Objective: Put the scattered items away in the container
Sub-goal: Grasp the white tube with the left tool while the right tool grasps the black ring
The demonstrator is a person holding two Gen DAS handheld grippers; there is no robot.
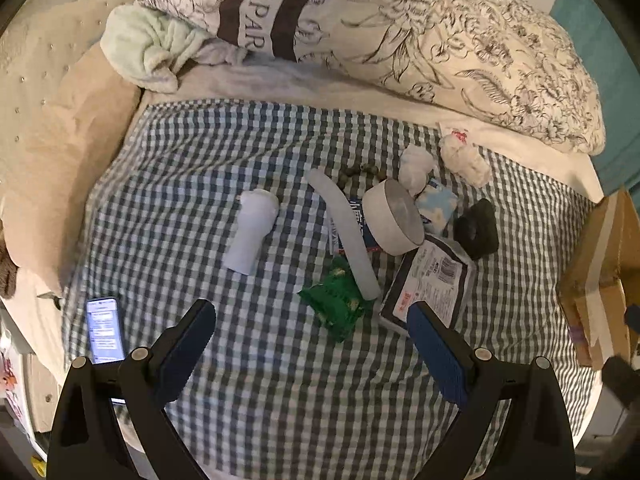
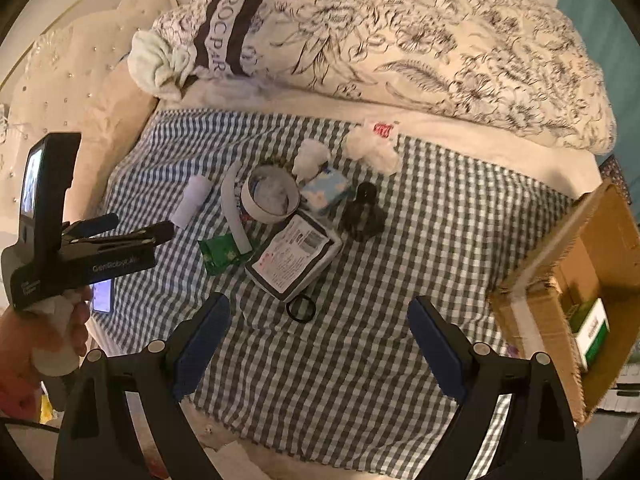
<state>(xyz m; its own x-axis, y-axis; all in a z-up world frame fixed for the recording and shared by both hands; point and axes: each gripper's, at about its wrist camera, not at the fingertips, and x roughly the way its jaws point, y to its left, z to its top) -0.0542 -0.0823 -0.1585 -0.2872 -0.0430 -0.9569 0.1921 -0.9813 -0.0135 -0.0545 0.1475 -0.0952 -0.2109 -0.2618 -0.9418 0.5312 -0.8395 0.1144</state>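
Barely started. Box [image 2: 568, 280] at the bed's right edge holds one green-white carton [image 2: 592, 332]; the pile [image 2: 288, 216] of scattered items sits mid-bed [image 2: 400, 320]. Left tool [image 1: 312, 328] and right tool [image 2: 320, 320] both gape wide, empty, above the near edge.

Bed cover [image 1: 260, 380]: blue-and-white gingham. Duvet [image 1: 460, 40]: cream, dark floral line print. Snack packet [image 1: 334, 304]: green. Cardboard box [image 2: 568, 280]: brown. Gripper pads [image 2: 436, 348]: blue. Rolled towel [image 1: 148, 48]: pale mint.
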